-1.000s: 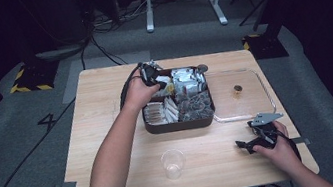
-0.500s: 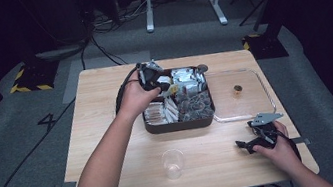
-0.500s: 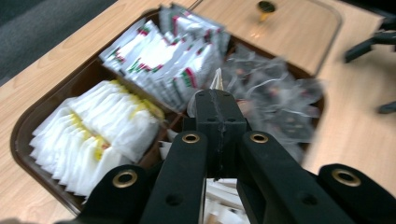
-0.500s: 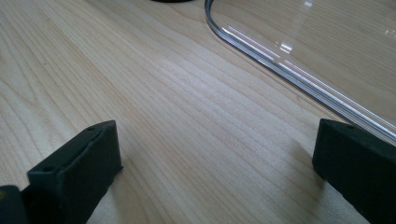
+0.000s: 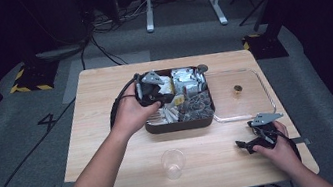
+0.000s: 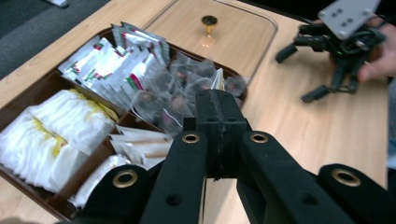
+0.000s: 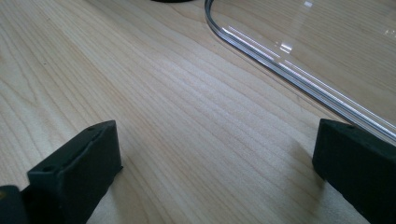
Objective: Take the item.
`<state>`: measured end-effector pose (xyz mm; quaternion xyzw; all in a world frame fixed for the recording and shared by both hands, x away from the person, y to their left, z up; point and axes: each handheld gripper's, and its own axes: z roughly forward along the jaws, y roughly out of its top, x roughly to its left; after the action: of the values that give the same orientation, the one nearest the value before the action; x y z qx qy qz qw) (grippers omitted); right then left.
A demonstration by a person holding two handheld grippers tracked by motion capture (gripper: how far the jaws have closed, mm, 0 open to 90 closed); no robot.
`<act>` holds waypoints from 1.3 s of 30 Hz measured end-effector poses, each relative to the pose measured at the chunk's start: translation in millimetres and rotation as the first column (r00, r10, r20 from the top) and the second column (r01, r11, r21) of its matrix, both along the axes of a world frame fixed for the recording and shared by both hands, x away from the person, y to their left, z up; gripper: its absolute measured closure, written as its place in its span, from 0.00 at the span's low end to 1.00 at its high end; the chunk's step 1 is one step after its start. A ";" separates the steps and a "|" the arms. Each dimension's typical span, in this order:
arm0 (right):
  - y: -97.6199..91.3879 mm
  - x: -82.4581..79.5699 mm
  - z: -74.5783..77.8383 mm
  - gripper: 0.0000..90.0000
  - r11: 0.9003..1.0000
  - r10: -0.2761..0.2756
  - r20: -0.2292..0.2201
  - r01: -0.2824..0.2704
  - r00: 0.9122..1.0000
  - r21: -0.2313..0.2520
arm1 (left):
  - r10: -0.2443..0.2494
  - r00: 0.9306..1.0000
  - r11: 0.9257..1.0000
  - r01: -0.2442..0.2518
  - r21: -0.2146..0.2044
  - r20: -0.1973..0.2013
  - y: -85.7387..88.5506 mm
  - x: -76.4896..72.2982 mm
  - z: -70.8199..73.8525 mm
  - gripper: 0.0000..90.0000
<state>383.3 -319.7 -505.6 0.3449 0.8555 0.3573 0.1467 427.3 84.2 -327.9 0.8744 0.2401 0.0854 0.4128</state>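
Grey carpet (image 5: 21,147) surrounds a pale wooden table (image 5: 107,148); left gripper (image 5: 159,93), jaws pressed together, over the sachet tray (image 5: 179,124); right gripper (image 5: 249,144) at four o'clock, jaws spread.

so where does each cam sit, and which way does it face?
High view: above the person's side, looking forward and down on the table; both forearms enter from below.
Left gripper view: on the left gripper, shut, over the tray; right gripper beyond.
Right gripper view: low over the table, open jaws, lid edge.
All three show the lid.
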 end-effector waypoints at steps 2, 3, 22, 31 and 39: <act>0.0 0.0 0.0 0.01 1.000 0.000 0.000 0.000 1.000 0.000 | -0.008 1.000 1.000 0.008 0.002 -0.008 1.5 -10.1 0.5 1.00; 0.0 0.0 0.0 0.01 1.000 0.000 0.000 0.000 1.000 0.000 | -0.013 1.000 1.000 0.013 0.006 -0.011 2.5 -14.7 0.9 1.00; 0.0 0.0 0.0 0.01 1.000 0.000 0.000 0.000 1.000 0.000 | -0.046 0.998 0.999 0.046 -0.020 -0.037 17.3 -78.1 -13.5 1.00; 0.0 0.0 0.0 0.01 1.000 0.000 0.000 0.000 1.000 0.000 | -0.061 0.998 0.997 0.059 -0.057 -0.032 19.9 -100.4 -23.0 1.00; 0.0 0.0 0.0 0.01 1.000 0.000 0.000 0.000 1.000 0.000 | -0.073 0.996 0.996 0.070 -0.049 -0.049 16.2 -108.9 -34.3 1.00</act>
<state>383.3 -319.6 -505.6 0.3449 0.8555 0.3573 0.1467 318.4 100.3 -362.2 0.8744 0.2210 0.0427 0.4298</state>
